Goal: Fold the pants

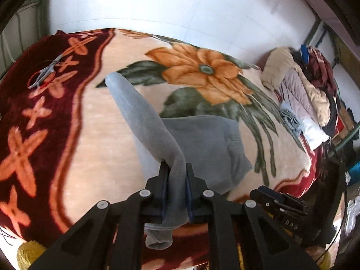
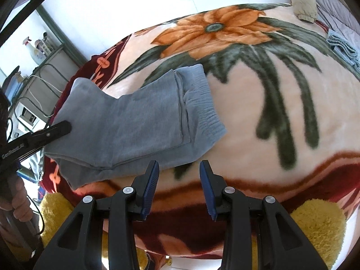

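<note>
Grey pants (image 2: 139,121) lie folded on a floral blanket (image 2: 258,103), the elastic waistband (image 2: 202,103) towards the right. My left gripper (image 1: 176,166) is shut on a fold of a grey pant leg (image 1: 139,112), which rises off the blanket and drapes through the jaws. In the right wrist view the left gripper (image 2: 60,128) pinches the pants at their left end. My right gripper (image 2: 179,165) stands open over the blanket, just short of the pants' near edge, with nothing between its blue pads (image 2: 149,186). It also shows low on the right as the right gripper (image 1: 270,199).
Scissors with red handles (image 1: 45,74) lie on the dark red border at the left. A heap of jackets (image 1: 299,94) and a folded blue-grey cloth (image 1: 290,119) sit at the right end. A yellow plush (image 2: 315,220) lies at the near edge. A shelf with bottles (image 2: 38,49) stands far left.
</note>
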The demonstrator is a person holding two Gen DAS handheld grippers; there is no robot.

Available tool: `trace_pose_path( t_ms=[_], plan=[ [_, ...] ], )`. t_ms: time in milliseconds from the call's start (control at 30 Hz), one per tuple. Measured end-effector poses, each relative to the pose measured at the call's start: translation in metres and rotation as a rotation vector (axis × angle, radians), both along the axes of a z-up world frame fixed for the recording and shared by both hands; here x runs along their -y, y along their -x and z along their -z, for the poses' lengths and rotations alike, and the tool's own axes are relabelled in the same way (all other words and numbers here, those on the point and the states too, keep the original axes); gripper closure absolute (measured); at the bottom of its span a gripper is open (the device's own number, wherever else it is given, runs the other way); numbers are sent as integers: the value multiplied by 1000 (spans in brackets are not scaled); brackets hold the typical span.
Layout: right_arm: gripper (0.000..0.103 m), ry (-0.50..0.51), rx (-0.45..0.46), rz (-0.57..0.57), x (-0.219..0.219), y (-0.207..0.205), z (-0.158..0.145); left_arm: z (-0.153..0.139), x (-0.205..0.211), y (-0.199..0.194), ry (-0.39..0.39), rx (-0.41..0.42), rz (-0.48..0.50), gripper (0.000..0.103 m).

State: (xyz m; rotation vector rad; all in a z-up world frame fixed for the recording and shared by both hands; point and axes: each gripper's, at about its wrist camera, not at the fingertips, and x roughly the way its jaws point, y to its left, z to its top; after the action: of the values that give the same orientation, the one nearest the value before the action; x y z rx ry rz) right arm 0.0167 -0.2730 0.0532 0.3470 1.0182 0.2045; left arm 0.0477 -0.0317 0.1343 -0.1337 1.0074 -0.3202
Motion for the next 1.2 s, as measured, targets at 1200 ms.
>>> trace_pose_path(
  t_ms=[1200],
  plan=[
    [65,-31,-65,-81,7,-31,17,32,47,-4,-110,-41,35,60]
  ],
)
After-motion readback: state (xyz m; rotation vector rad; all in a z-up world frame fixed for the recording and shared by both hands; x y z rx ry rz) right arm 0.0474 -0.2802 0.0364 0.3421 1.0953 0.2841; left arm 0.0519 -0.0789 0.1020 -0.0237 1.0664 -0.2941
